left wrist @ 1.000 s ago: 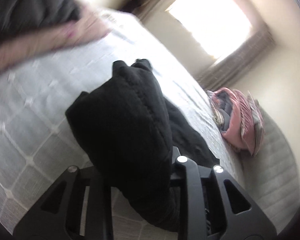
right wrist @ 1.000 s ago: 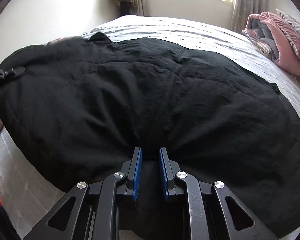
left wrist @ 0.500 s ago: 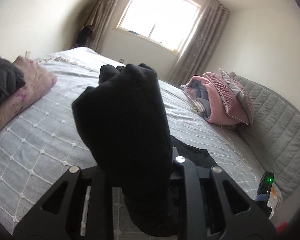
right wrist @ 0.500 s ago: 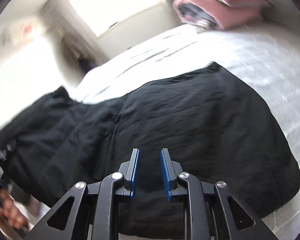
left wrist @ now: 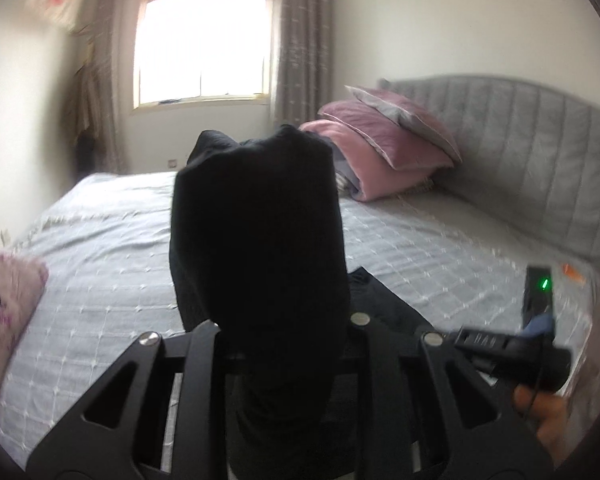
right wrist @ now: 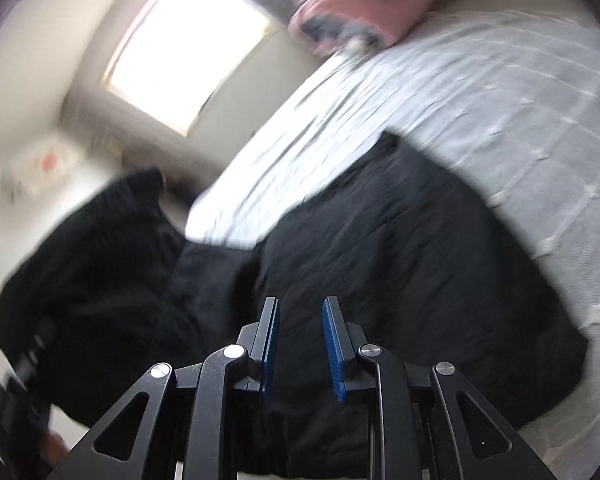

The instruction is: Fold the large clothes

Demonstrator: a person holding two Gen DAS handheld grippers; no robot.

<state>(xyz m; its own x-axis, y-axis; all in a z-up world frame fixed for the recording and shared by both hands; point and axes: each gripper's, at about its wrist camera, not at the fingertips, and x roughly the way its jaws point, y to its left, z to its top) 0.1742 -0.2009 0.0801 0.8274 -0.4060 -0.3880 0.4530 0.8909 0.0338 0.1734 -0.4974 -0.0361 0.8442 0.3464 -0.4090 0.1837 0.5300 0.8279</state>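
Left hand-held gripper (left wrist: 278,344) is clenched on a thick bunch of the black garment (left wrist: 256,240), which stands up out of the jaws and hides both fingers in the left wrist view. The right hand-held gripper (right wrist: 299,344) has black cloth running back between its blue pads (right wrist: 270,340); it looks like a grip on an edge of the same garment, though the pads stand a little apart and the contact itself is hard to see through the blur.

Most of the garment lies spread on the bed (left wrist: 100,240), near the edge closest to the person, with one part lifted off the cover towards the left of the right wrist view. Pink bedding (left wrist: 384,152) is heaped by the headboard (left wrist: 520,152), well apart from the work.

By my reading, the fold is only begun: both ends are taken up and a flap is in the air, but no neat layer lies flat yet. What seems left is to bring the raised part over, lay it down, smooth it, and repeat.
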